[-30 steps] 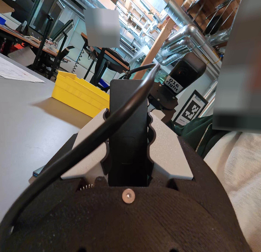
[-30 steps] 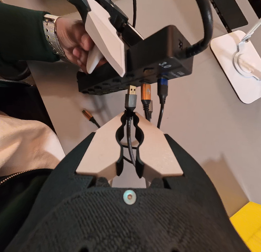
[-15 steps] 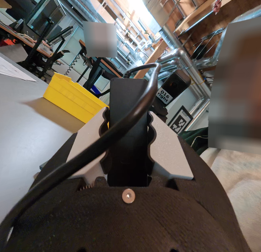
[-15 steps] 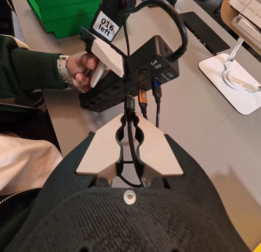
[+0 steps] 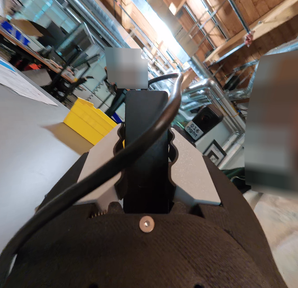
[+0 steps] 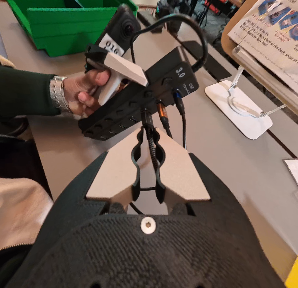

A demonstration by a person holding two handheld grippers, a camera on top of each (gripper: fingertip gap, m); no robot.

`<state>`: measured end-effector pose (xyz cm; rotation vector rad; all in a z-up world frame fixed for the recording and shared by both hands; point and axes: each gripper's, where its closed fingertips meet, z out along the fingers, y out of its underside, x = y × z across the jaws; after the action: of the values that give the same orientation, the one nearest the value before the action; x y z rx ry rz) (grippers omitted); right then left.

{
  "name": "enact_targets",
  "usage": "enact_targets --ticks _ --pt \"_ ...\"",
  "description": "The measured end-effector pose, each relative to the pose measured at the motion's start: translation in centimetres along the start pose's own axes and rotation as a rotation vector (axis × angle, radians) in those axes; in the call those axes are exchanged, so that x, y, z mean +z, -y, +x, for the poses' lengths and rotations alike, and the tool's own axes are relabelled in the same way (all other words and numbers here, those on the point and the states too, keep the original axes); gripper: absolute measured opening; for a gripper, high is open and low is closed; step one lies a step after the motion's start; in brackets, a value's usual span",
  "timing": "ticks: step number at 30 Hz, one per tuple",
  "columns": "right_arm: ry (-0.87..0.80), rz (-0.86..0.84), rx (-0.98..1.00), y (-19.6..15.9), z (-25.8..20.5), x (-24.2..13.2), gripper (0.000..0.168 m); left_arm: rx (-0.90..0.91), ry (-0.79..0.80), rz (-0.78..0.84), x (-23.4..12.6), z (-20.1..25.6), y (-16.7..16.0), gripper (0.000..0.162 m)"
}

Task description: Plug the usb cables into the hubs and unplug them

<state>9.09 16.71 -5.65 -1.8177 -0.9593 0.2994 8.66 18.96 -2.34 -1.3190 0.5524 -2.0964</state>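
Right claw (image 6: 147, 131): braided cable (image 6: 151, 151), plug tip hidden.

Green bin (image 6: 64, 22) and white document stand (image 6: 238, 109) on table; yellow bin (image 5: 87, 122) at edge.

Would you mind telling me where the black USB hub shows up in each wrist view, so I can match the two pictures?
Left wrist view: the black USB hub stands centre frame, end-on, clamped in the left tool.
Right wrist view: the hub lies upper centre, a long sloping bar with ports facing the camera.
Shared landmark: the thick black cable looping from the hub's end.
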Motion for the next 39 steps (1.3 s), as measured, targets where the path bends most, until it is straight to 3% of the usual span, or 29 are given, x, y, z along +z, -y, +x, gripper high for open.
enact_targets --ticks 1,5,9,12,16,20,24,26,33,39 --pt "-0.005 0.046 0.013 0.7 0.1 -0.3 0.011 0.009 0.030 0.039 -0.4 -0.5 0.6 0.053" --pt "-0.020 0.226 0.042 3.2 0.4 -1.6 0.026 -0.008 0.072 0.285 -3.5 -1.5 4.9 0.054" --pt "0.094 0.209 0.081 2.5 -2.7 0.1 0.040 -0.020 0.083 0.528 -6.9 -1.7 8.2 0.054" --pt "0.094 0.134 0.102 0.4 -3.6 2.3 0.063 0.050 0.086 0.470 -5.9 -0.9 7.6 0.055" --pt "0.146 0.170 0.325 -0.3 -2.9 3.0 0.065 0.103 0.044 0.303 -2.3 0.4 4.2 0.053" --pt "0.263 0.245 0.558 0.1 -1.9 2.4 0.068 0.066 -0.005 0.245 0.1 1.0 1.5 0.052" --pt "0.450 0.303 0.678 0.6 -2.7 1.5 0.051 0.045 -0.018 0.242 1.0 1.2 0.5 0.053" --pt "0.458 0.301 0.670 0.6 -2.7 1.5 0.049 0.045 -0.016 0.226 1.0 1.1 0.5 0.053" --pt "0.277 0.372 0.563 1.9 1.8 -1.2 0.047 0.041 -0.051 0.259 0.1 1.9 1.5 0.056" --pt "0.002 0.583 0.496 5.6 10.9 -11.5 0.039 0.049 -0.112 0.135 1.4 2.9 -0.8 0.051"
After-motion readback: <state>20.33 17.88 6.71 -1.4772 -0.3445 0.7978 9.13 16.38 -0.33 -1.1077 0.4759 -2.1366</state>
